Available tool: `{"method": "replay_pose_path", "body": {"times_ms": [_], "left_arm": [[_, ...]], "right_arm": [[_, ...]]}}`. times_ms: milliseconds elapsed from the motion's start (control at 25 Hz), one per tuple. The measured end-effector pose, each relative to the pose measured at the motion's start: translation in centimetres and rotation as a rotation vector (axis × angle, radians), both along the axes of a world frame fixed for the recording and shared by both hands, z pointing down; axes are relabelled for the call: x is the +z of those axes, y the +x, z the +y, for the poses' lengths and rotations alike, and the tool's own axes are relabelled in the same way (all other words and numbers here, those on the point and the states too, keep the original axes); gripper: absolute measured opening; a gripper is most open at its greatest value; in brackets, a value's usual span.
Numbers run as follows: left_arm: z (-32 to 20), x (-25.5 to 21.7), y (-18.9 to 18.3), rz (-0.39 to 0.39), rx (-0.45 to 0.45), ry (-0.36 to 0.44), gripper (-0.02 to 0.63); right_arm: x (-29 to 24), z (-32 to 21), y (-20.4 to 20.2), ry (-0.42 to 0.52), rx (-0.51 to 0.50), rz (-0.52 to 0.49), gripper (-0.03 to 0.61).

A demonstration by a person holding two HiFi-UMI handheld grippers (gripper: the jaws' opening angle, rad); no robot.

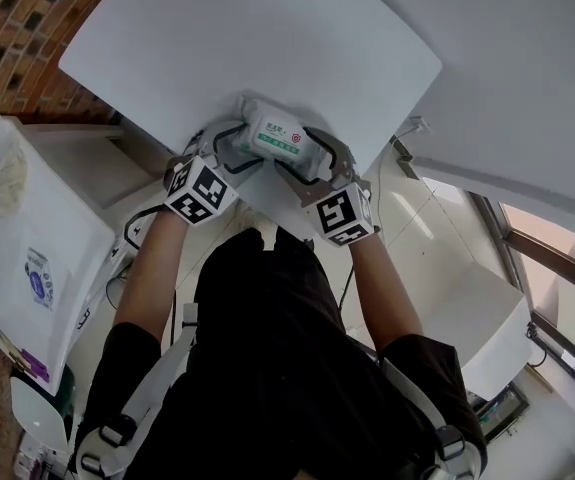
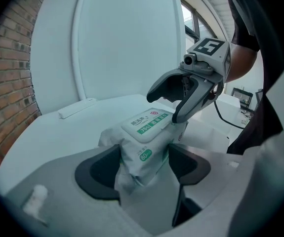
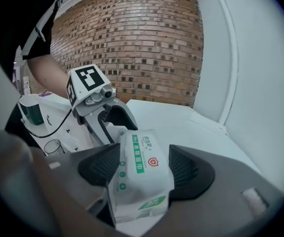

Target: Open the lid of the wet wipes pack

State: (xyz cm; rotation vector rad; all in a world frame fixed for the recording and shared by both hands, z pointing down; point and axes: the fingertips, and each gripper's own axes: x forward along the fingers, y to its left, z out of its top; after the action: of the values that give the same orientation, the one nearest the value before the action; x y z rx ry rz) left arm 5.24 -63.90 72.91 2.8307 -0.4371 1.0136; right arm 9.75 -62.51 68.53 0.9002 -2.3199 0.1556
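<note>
wipes pack [image 2: 144, 139], 80 mark [image 2: 146, 154], left gripper view

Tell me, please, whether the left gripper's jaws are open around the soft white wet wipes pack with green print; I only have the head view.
Observer: Yes. In the left gripper view, the left gripper has its jaws wide apart, with one crimped end of the soft white wet wipes pack between the dark pads.
Operator: And the right gripper?
Observer: The right gripper is open too, straddling the opposite end.
Operator: Is the lid raised?
Observer: No, the flat rectangular plastic lid lies shut.
</note>
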Motion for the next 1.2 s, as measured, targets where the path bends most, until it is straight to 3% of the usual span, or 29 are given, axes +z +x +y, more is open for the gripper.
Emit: {"method": "replay_pose_path", "body": {"times_ms": [440, 800, 1200], "left_arm": [[0.1, 0.1, -0.1, 0.004, -0.004, -0.018, 0.318], [0.1, 0.1, 0.0, -0.022, -0.012, -0.024, 0.316], [0.1, 0.2, 0.1, -0.041, -0.008, -0.054, 0.304]], "right_arm": [[2.0, -1.0, -1.0, -0.124, -0.095, 0.065, 0.322], [2.5, -1.1, -1.4, -0.272, -0.172, 0.058, 0.296], [2.1, -1.6, -1.3, -0.477, -0.181, -0.030, 0.288]]}}
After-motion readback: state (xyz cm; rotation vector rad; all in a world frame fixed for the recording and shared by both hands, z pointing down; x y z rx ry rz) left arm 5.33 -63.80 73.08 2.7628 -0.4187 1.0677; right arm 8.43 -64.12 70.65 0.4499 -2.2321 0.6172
